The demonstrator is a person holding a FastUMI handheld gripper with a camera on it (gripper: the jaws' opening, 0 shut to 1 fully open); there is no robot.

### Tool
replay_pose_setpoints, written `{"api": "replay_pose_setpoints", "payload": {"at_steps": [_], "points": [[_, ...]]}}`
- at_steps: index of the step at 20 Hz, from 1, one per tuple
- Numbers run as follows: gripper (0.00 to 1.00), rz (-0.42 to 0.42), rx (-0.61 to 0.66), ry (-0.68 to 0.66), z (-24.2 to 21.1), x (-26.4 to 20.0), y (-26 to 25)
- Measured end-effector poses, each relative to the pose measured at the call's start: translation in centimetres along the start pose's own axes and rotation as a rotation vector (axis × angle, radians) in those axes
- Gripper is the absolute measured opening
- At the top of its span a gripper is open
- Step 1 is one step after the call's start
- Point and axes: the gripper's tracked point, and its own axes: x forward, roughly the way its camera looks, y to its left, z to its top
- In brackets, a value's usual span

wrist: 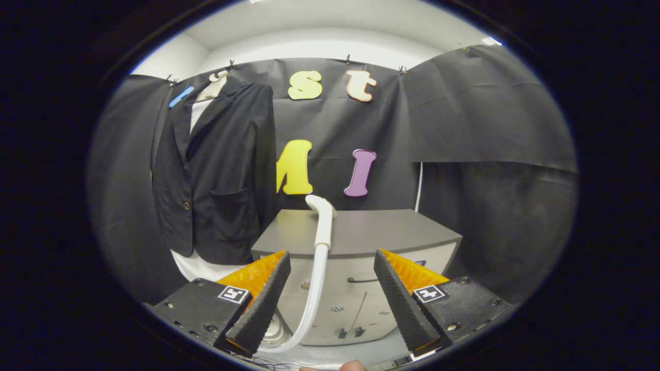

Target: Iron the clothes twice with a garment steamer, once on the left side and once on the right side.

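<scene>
Gripper (332,288) was wide open, holding nothing. Steamer head (322,219) stood on the front edge of the grey cabinet (392,232) top, just ahead of the fingers, its white hose (313,299) dropping between them. Dark jacket (216,170) hung on the booth wall beside the cabinet's left edge. Looked like the pickup step, no ironing pass begun. Next: advance, centre on the handle, close.
</scene>
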Motion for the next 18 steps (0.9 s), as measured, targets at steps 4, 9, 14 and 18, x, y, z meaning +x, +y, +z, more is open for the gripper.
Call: {"api": "replay_pose_setpoints", "payload": {"at_steps": [4, 9, 14, 18], "points": [[1.0, 0.085, 0.015, 0.041, 2.0, 4.9, 1.2], [1.0, 0.099, 0.02, 0.114, 3.4, 11.3, 1.3], [1.0, 0.046, 0.015, 0.298, 0.4, 17.0, 0.7], [0.96, 0.029, 0.054, 0.406, -1.8, 19.7, 0.7]]}}
